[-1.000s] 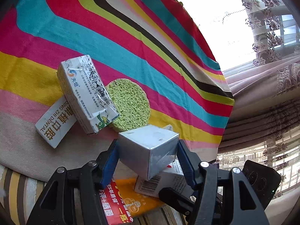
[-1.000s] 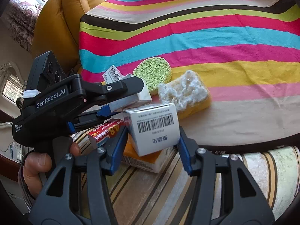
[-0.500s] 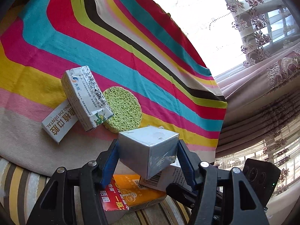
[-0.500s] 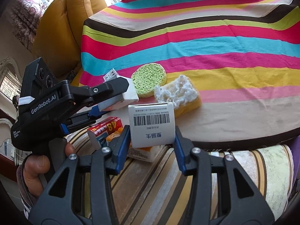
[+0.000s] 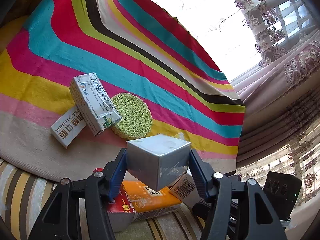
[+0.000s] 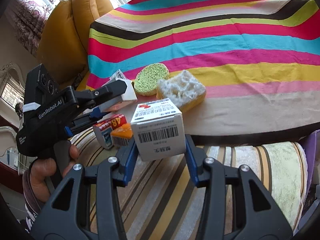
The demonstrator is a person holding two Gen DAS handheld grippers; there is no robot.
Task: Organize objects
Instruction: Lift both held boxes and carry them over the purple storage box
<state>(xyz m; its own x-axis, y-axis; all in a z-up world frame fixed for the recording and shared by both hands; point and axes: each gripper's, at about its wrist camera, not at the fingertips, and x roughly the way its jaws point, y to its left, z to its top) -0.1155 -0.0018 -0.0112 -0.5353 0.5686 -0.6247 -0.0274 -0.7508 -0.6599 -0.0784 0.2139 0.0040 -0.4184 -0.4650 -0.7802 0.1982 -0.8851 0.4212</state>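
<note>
My left gripper (image 5: 158, 168) is shut on a silver box (image 5: 158, 162), held above an orange and red box (image 5: 144, 202) at the cloth's near edge. My right gripper (image 6: 160, 146) is shut on a white barcode box (image 6: 160, 132), held above the striped cushion (image 6: 164, 196). The left gripper also shows in the right wrist view (image 6: 120, 94), to the left. On the striped cloth (image 5: 100, 46) lie a round green sponge (image 5: 131, 118), a white and blue carton (image 5: 94, 102) leaning on a white dental box (image 5: 67, 128), and a yellow sponge with white scrub (image 6: 182, 92).
A yellow armchair (image 6: 66, 38) stands behind the cloth at the left. Curtains and a window (image 5: 280, 60) are at the right. A small red and blue box (image 6: 109, 129) lies beside the orange box at the cushion's edge.
Both grippers have pulled back and up with their boxes. The right one's barcode box has tipped so its top face shows. The objects on the cloth have not moved.
</note>
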